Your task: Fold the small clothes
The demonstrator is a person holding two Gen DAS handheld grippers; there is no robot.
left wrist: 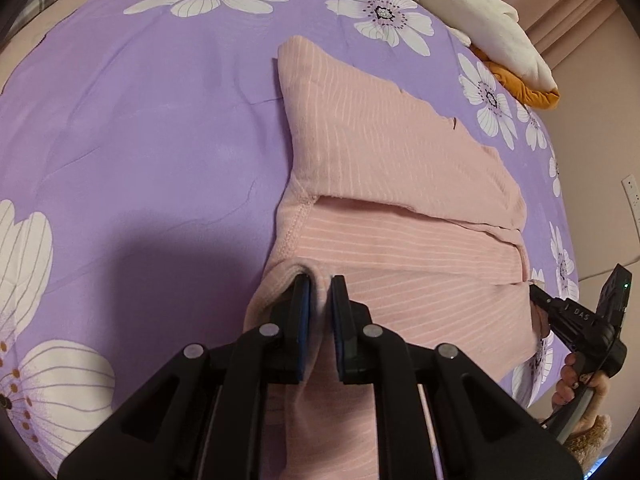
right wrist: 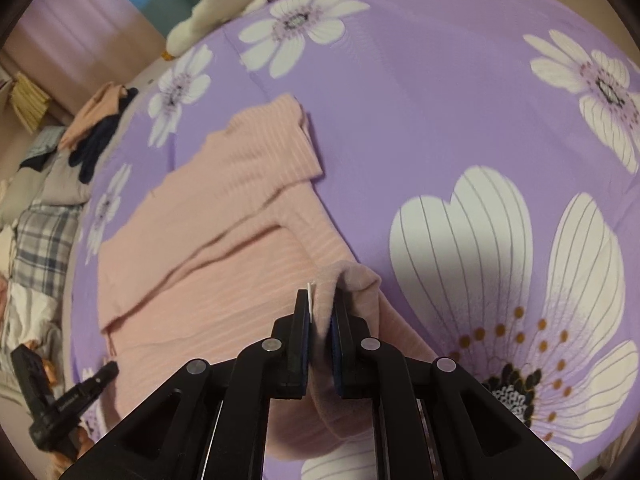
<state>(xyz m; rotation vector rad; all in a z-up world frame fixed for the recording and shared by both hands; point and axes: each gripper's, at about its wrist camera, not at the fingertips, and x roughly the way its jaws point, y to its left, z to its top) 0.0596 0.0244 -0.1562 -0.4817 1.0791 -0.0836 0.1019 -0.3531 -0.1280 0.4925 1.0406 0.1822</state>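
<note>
A pink ribbed garment with thin white stripes (left wrist: pixel 380 160) lies partly folded on a purple flowered bedspread (left wrist: pixel 160 140), its upper part doubled over the lower. My left gripper (left wrist: pixel 319 280) pinches the near left edge, with cloth bunched between its blue pads. In the right wrist view the same garment (right wrist: pixel 224 208) stretches away to the left, and my right gripper (right wrist: pixel 322 292) is shut on its near right corner. Each gripper shows in the other's view: the right one (left wrist: pixel 534 290) at the garment's right edge, the left one (right wrist: pixel 112 368) at the lower left.
A white plush item (left wrist: pixel 488 20) and an orange cloth (left wrist: pixel 536 94) lie at the bed's far right edge. Beyond the bed, a heap of peach and dark clothes (right wrist: pixel 96 128) and plaid fabric (right wrist: pixel 44 240) sit at the left. A hand (left wrist: pixel 572 376) holds the right gripper's handle.
</note>
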